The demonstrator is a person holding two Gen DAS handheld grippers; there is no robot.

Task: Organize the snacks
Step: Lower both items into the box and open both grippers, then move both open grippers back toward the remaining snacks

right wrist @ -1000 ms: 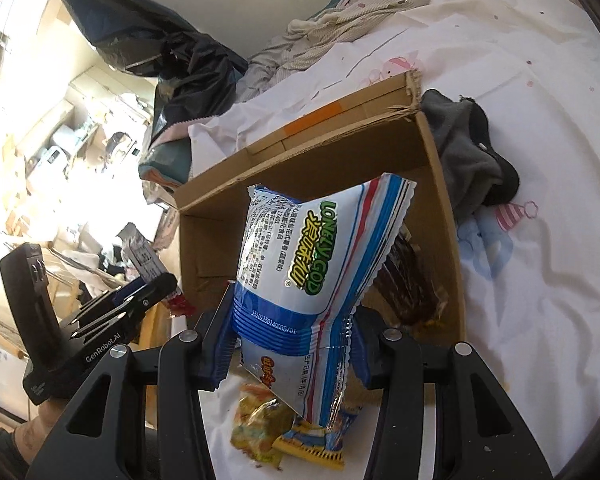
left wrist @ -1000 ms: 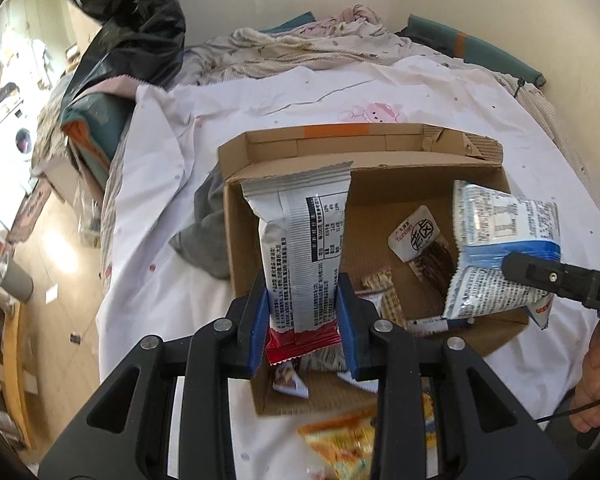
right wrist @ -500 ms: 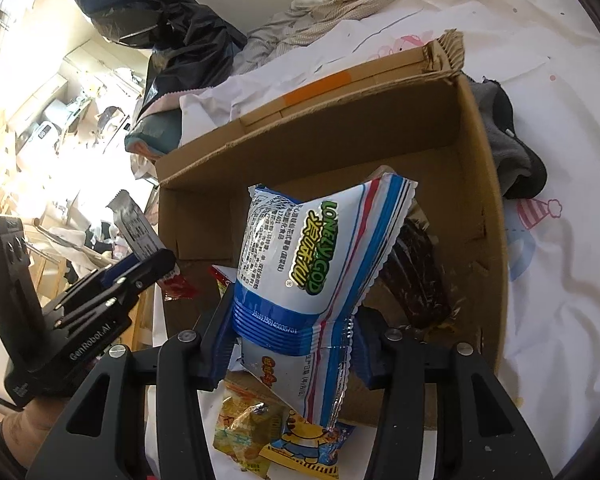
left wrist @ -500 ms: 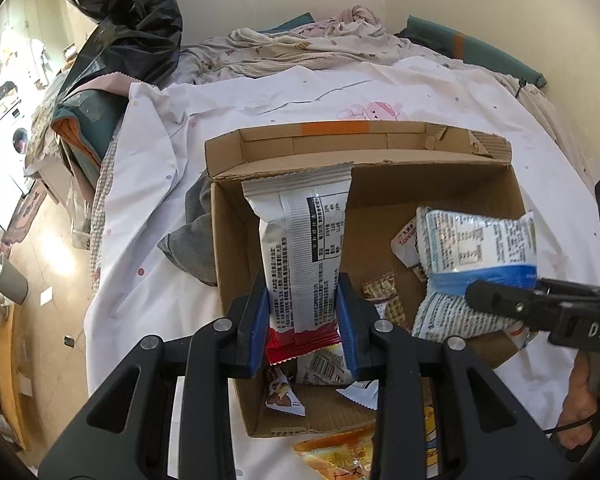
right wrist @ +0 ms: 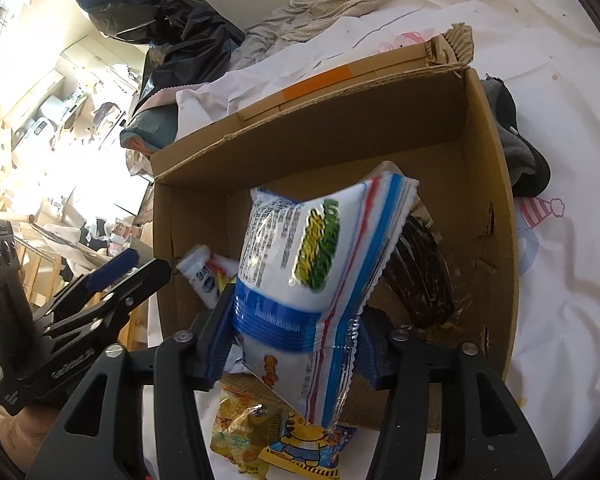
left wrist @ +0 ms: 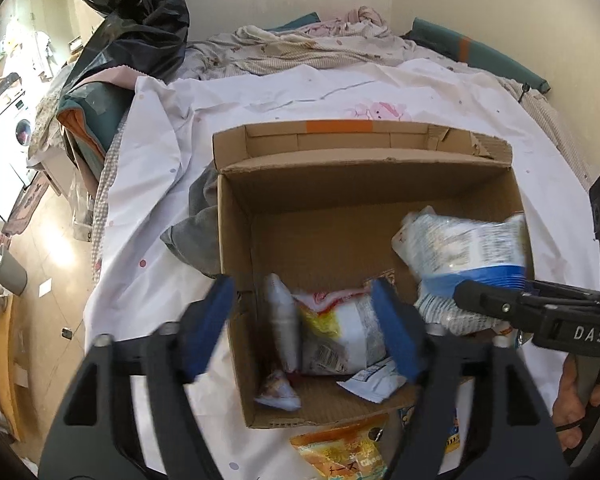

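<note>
left wrist view: cardboard box (left wrist: 364, 216) sat mid-frame on a white sheet (left wrist: 228, 120), a grey cloth (left wrist: 198, 236) bunched against its left wall, black plastic bag (left wrist: 140, 8) upper left. left gripper (left wrist: 304, 328) was spread wide at lower centre, blue pads empty, straddling the box's near left wall. inside the box near its front: a white and yellow packet (left wrist: 336, 332) and a slim silver pack (left wrist: 282, 320) beside it, small wrappers under them, hard to read. at right the blue and white snack bag (left wrist: 464, 248) was blurred, over the box's right side, pinched by the right gripper (left wrist: 480, 308), whose body ran out of frame. an orange packet (left wrist: 340, 452) lay on the sheet below the box, cut off by the edge.

right wrist view: the right gripper's pads clamped the snack bag at lower centre, bag standing up and blocking much of the box floor. a dark wrapped bar (right wrist: 420, 280) leaned on the right wall. the left gripper showed at the left edge, jaws apart. yellow packets (right wrist: 244, 432) lay below, partly hidden by the fingers.
</note>
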